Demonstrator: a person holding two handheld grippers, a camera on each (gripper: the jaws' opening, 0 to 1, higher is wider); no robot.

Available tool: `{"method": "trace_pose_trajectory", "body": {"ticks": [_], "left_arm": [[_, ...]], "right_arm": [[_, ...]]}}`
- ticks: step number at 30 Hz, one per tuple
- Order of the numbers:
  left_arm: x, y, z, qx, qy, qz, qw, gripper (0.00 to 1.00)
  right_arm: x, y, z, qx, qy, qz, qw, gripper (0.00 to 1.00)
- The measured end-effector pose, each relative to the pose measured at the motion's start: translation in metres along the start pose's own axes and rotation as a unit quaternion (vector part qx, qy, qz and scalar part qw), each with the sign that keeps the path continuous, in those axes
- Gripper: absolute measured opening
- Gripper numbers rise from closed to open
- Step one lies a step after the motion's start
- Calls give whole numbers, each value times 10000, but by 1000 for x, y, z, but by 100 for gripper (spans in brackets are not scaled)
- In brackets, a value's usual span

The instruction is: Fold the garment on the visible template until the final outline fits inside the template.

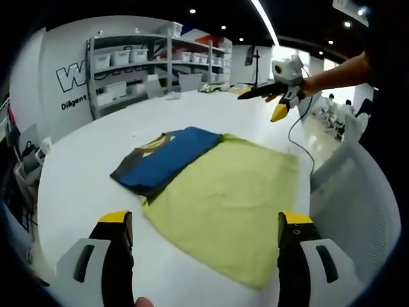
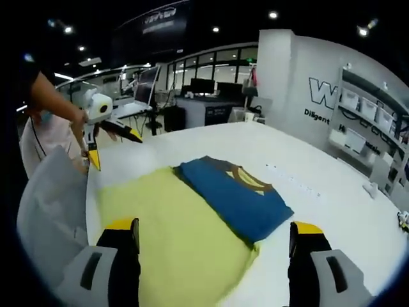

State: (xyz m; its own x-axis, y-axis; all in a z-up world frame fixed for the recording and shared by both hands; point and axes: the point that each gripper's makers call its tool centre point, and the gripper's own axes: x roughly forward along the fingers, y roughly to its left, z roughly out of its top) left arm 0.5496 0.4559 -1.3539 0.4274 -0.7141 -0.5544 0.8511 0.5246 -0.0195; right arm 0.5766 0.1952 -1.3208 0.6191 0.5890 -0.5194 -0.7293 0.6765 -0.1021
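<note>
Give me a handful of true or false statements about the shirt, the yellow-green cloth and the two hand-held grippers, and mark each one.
1. The blue garment lies folded on the table. True.
2. The garment sits fully inside the yellow-green template. False: it overlaps one end of the template and part of it rests on the white table.
3. The left hand-held gripper stands open with nothing between its jaws. True.
4. The right hand-held gripper is clamped on the template's edge. False: it stands open, above the cloth.
5. The table is dark wood. False: it is white.
</note>
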Motion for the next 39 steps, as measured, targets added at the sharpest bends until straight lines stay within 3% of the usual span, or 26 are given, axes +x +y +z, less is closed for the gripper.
{"method": "trace_pose_trajectory", "body": {"ticks": [11,22,39], "left_arm": [[3,-17,-21,129,217,-162,9995,90],[13,-34,-36,237,373,-374,9983,89],[14,-55,-61,450,652,-558,9953,89]], "right_arm": [[-9,21,-38,-266,339,158,9989,93],[-22,41,-62,-391,520,367,9972,88],[-23,76,-97,-444,774,656,9938,80]]}}
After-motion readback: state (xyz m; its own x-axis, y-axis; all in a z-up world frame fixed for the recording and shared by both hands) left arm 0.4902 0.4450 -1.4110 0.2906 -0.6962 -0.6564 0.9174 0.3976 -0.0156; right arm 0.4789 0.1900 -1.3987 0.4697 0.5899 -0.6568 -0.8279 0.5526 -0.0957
